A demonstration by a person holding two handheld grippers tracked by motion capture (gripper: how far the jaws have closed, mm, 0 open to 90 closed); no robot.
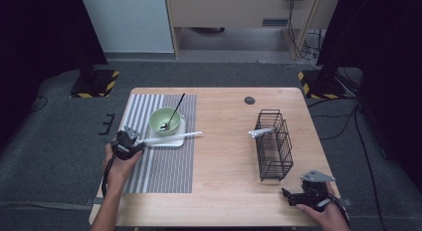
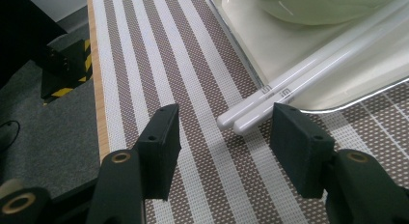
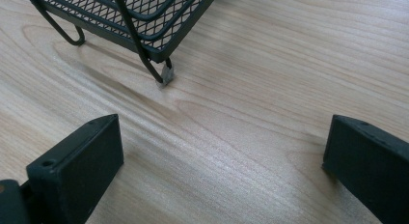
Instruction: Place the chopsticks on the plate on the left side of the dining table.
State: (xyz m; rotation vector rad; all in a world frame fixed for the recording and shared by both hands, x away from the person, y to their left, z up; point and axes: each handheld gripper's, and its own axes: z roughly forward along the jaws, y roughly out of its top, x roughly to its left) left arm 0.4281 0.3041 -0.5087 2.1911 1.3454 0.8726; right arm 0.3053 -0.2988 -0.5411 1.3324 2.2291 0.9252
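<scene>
- Left gripper (image 1: pixel 142 142) — held low over the striped mat (image 1: pixel 159 166) at the left of the table (image 1: pixel 234 156), pointing toward the tray (image 1: pixel 175 140). In the left gripper view its jaws stand partly apart, pressing on nothing.
- Chopsticks (image 2: pixel 289 86) — a white pair lying side by side, their far length on the tray and their near ends jutting over its rim onto the mat. The ends lie just ahead of the jaw tips, nearer the one at the right of that view, apart from both pads.
- Tray — white and shallow, on the mat; it carries the bowl (image 1: pixel 165 120) as well as the chopsticks.
- Bowl — pale green, upright, with a dark spoon (image 1: pixel 174 111) leaning in it, handle pointing away from the person.
- Right gripper (image 1: pixel 287 195) — resting at the near right corner of the table, jaws wide open over bare wood, holding nothing.
- Basket (image 1: pixel 273 144) — black wire, standing just beyond the right gripper; a pale utensil (image 1: pixel 262 133) sticks out through its left side. In the right gripper view one of its feet shows on the wood, well ahead of the jaws.
</scene>
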